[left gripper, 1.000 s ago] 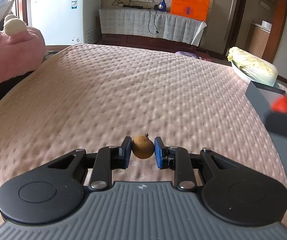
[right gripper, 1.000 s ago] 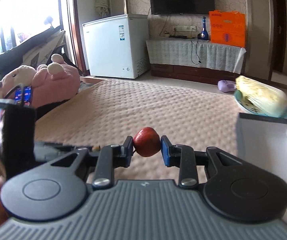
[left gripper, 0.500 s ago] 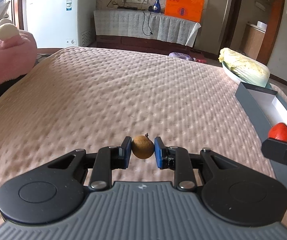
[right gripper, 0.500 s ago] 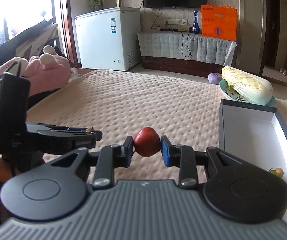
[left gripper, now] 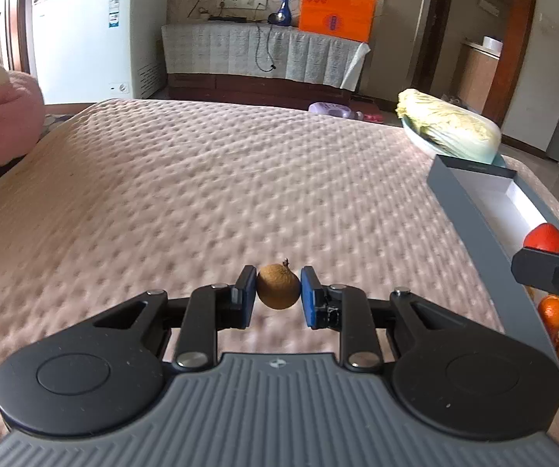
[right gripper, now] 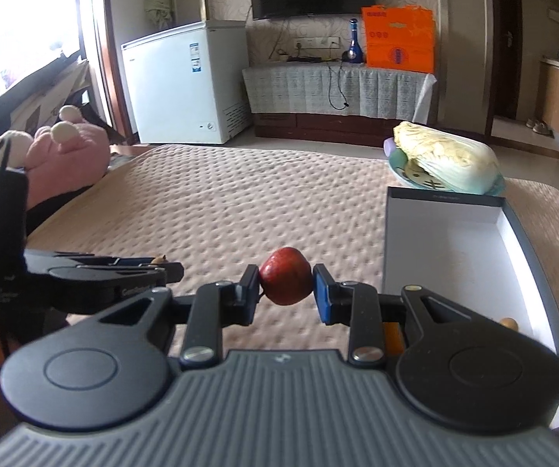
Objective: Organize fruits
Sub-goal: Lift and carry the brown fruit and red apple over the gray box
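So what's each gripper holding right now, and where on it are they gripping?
The left gripper pinches a small brown fruit by its two sides, stem up. The right gripper pinches a small red fruit the same way.

You have a brown round fruit [left gripper: 278,287] between blue pads [left gripper: 307,295] and a red fruit [right gripper: 286,276] in the other pair. Under them lies a pinkish-beige dimpled bedspread [left gripper: 221,194]. The box [right gripper: 450,249] is grey outside, white inside, with orange fruits [left gripper: 552,313].

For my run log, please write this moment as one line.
left gripper: shut on brown fruit | right gripper: shut on red fruit | box: open, oranges inside
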The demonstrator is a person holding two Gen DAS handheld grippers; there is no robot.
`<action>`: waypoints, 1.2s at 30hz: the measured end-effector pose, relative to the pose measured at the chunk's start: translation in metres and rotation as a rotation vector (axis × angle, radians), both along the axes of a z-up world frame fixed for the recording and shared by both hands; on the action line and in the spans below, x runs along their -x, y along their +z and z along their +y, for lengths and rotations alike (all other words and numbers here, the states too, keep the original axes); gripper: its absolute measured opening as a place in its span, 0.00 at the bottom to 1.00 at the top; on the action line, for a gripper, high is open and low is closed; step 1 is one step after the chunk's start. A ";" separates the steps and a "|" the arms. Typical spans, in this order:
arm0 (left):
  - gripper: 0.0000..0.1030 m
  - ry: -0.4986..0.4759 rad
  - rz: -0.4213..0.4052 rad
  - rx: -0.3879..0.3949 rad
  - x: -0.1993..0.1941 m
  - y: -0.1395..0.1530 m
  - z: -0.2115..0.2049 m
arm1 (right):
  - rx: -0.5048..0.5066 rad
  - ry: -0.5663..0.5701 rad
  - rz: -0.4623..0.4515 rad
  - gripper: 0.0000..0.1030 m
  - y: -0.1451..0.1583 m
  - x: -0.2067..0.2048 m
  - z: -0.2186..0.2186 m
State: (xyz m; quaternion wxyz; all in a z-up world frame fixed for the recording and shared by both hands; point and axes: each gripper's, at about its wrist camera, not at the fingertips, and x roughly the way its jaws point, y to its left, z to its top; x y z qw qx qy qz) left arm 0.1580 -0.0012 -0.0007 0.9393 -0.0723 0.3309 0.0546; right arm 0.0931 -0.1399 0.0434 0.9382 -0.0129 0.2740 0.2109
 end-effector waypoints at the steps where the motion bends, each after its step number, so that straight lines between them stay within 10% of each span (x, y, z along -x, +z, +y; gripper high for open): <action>1: 0.28 -0.006 -0.002 0.000 -0.001 0.000 -0.002 | -0.002 -0.003 0.000 0.32 0.000 -0.001 -0.003; 36: 0.28 -0.204 -0.082 0.043 -0.015 0.024 -0.113 | -0.034 -0.154 0.024 0.32 -0.003 -0.012 -0.069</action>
